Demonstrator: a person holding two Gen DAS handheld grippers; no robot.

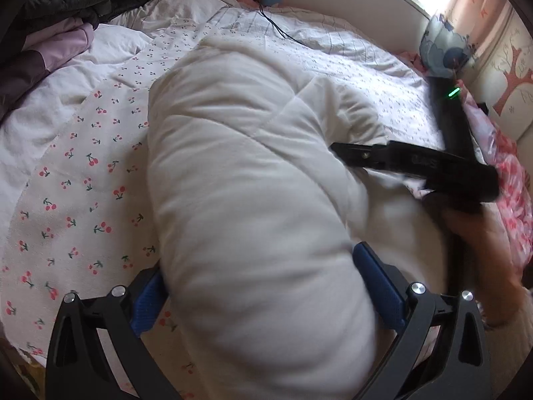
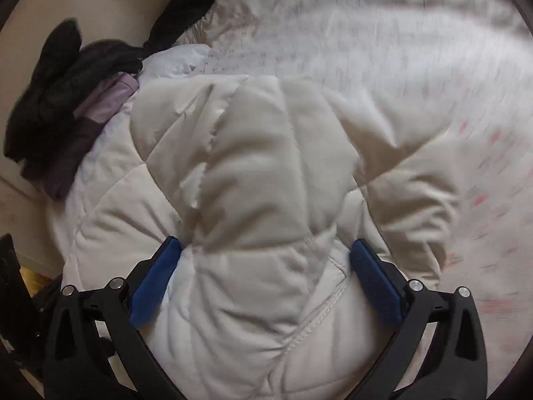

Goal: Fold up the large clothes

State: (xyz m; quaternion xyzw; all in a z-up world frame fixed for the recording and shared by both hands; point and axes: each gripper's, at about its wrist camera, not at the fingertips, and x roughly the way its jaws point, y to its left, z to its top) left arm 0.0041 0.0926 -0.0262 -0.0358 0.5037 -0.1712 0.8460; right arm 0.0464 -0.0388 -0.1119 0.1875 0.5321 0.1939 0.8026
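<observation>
A cream-white quilted puffer jacket (image 1: 246, 166) lies on the bed. A thick padded part of it fills the space between the blue pads of my left gripper (image 1: 263, 286), which holds it. In the right wrist view the same jacket (image 2: 266, 173) bulges between the blue pads of my right gripper (image 2: 266, 276), which grips a bunched, stitched edge. The right gripper's black body (image 1: 433, 163) shows in the left wrist view, at the jacket's right side, held by a hand (image 1: 479, 233).
The bed has a white cherry-print sheet (image 1: 76, 180). A pile of black and purple clothes (image 1: 50, 23) lies at the far left, also in the right wrist view (image 2: 70, 100). A blue patterned cushion (image 1: 443, 46), a pink floral quilt (image 1: 513, 180) and a black cable (image 1: 273, 23) lie beyond.
</observation>
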